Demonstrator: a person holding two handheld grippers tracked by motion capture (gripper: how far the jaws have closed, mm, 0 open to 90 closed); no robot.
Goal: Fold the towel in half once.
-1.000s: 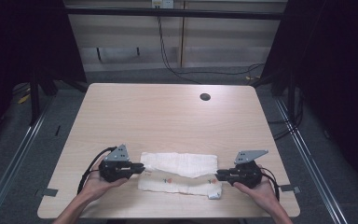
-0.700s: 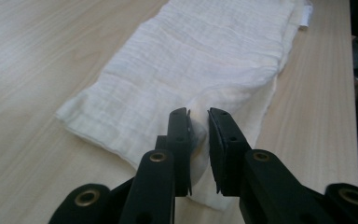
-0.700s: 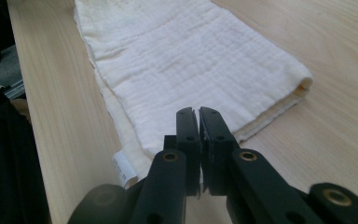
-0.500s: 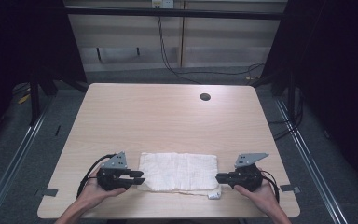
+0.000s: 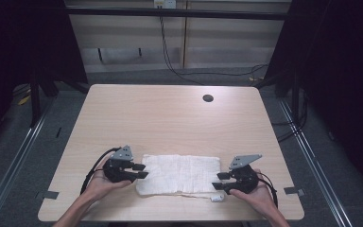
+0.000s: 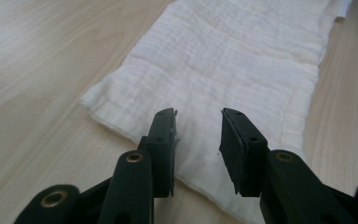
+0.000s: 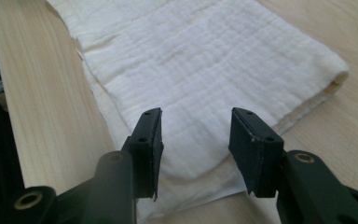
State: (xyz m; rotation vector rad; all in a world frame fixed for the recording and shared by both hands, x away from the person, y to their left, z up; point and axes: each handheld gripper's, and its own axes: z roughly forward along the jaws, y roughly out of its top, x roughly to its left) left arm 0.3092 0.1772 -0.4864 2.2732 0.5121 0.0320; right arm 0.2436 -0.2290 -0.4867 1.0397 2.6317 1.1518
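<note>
A folded white cloth [image 5: 179, 173] lies flat near the table's front edge, long side running left to right. My left gripper [image 5: 141, 170] sits at the cloth's left end, open, its jaws spread over the cloth [image 6: 223, 70] with nothing between them. My right gripper [image 5: 219, 180] sits at the right end, also open, jaws apart above the cloth [image 7: 205, 60]. A small white tag [image 5: 217, 198] pokes out at the cloth's front right corner. A hand holds each gripper from the bottom of the high view.
The light wooden table [image 5: 170, 123] stretches bare behind the cloth, with a round cable hole [image 5: 208, 98] at the back right. Dark floor, metal rails and cables surround the table.
The cloth has gone from two loose layers to one flat folded strip. Both grippers have let go of it and drawn slightly outward to its ends, jaws now open.
</note>
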